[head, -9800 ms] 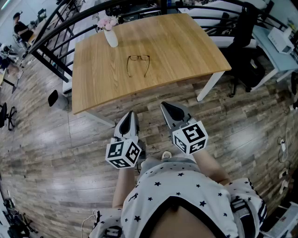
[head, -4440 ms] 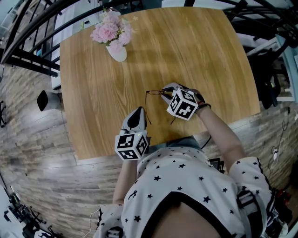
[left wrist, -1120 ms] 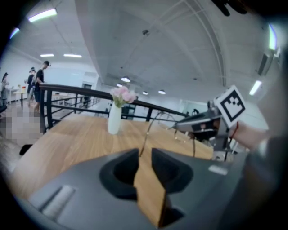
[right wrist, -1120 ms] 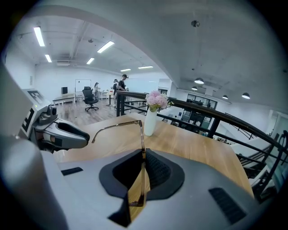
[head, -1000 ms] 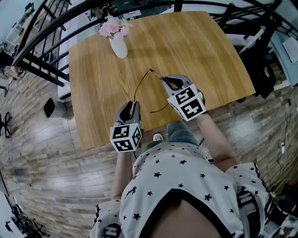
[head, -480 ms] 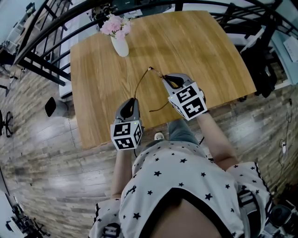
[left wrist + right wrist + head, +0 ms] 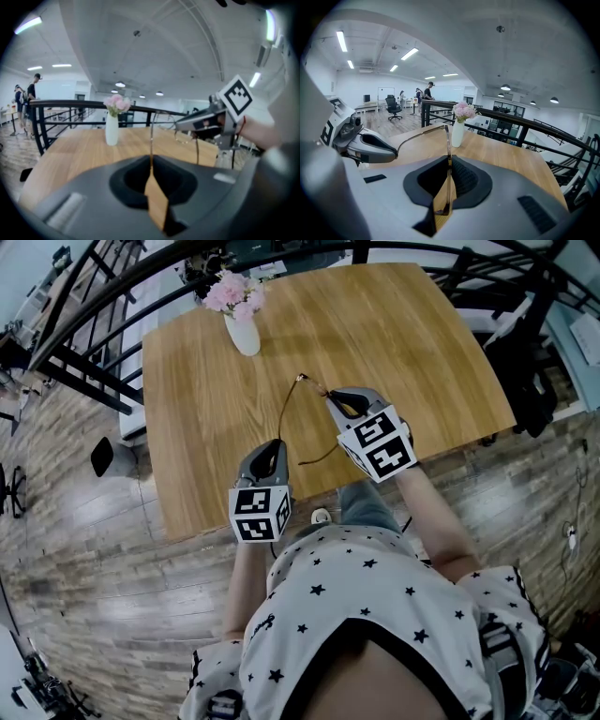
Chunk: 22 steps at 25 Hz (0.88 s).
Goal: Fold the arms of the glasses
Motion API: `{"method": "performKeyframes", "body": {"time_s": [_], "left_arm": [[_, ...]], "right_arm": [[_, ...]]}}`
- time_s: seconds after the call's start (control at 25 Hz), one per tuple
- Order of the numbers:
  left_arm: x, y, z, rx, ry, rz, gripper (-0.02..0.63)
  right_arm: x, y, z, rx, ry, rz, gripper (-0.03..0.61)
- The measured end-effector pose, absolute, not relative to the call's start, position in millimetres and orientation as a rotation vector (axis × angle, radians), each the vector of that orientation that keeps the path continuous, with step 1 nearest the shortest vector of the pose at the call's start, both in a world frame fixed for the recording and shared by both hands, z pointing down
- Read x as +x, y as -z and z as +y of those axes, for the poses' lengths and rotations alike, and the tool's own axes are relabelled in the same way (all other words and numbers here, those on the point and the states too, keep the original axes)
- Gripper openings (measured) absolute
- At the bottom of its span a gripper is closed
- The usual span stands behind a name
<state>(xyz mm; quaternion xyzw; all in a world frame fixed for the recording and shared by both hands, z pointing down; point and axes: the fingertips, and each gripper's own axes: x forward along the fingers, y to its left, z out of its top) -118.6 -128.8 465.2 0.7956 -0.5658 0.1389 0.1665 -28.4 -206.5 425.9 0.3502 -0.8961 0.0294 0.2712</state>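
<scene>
Thin brown-rimmed glasses [image 7: 284, 412] hang in the air above the wooden table [image 7: 403, 334], held between both grippers. My right gripper [image 7: 336, 401] is shut on the front frame [image 7: 445, 140], which stands upright between its jaws. One arm [image 7: 415, 135] of the glasses curves away from the frame to my left gripper [image 7: 370, 146]. My left gripper [image 7: 273, 448] has just been closing, and its jaws now pinch the tip of that arm [image 7: 151, 140]. The second arm [image 7: 319, 457] dangles free under the right gripper [image 7: 206, 119].
A white vase with pink flowers [image 7: 241, 326] stands at the table's far left corner. Black railings [image 7: 84, 315] run beyond the table. The table's near edge [image 7: 309, 498] lies just under the grippers, with wooden floor [image 7: 84, 549] around.
My left gripper shifted slightly right to the arm's tip and its jaws closed on it. The right gripper and the frame stayed where they were.
</scene>
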Motion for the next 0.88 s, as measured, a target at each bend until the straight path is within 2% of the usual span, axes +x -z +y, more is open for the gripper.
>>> {"method": "performKeyframes", "body": {"time_s": [0.88], "left_arm": [[-67,-479,-128,2.45,-0.557,-1.292,0.021]], "right_arm": [[-46,-426,-202,0.892,-0.074,-2.434,0.021]]}}
